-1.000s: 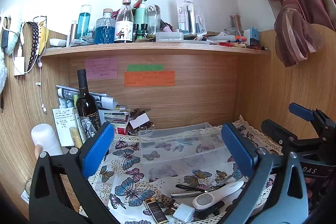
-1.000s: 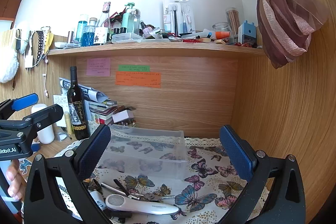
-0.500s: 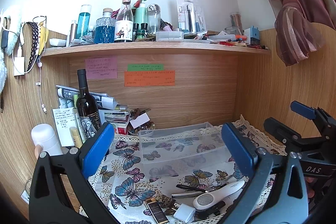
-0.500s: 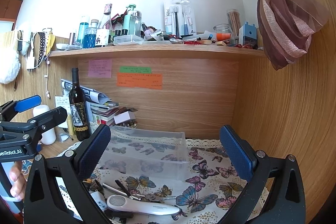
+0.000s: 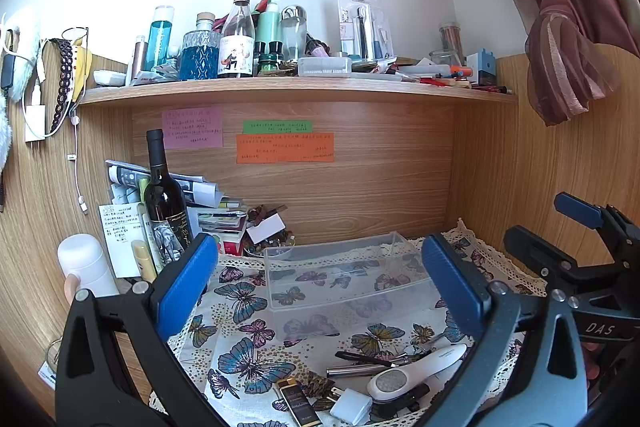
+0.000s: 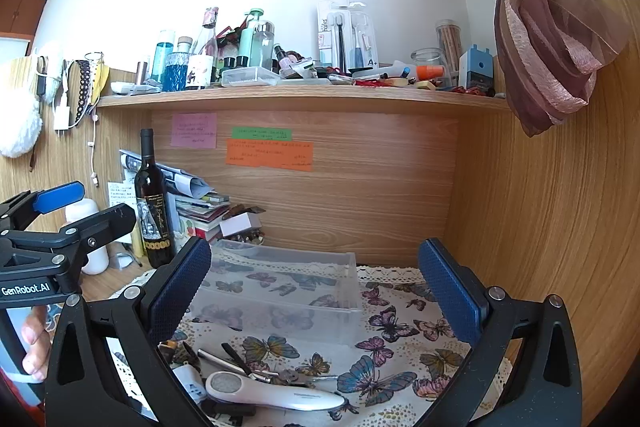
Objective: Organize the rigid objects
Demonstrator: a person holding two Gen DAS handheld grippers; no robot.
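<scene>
Hovering unchanged over the last second, left gripper and right gripper gape empty; clear bin holds nothing, sorting unstarted.

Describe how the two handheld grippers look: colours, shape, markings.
Both are black angular frames with silver screws and blue textured finger pads. The left gripper reads "GenRobot.AI" in the right wrist view; the right gripper shows "DAS" in the left wrist view.

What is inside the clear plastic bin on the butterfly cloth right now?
Nothing visible: the clear bin looks empty, only the butterfly cloth showing through. Its near right corner is hidden behind the left gripper fingers.
</scene>
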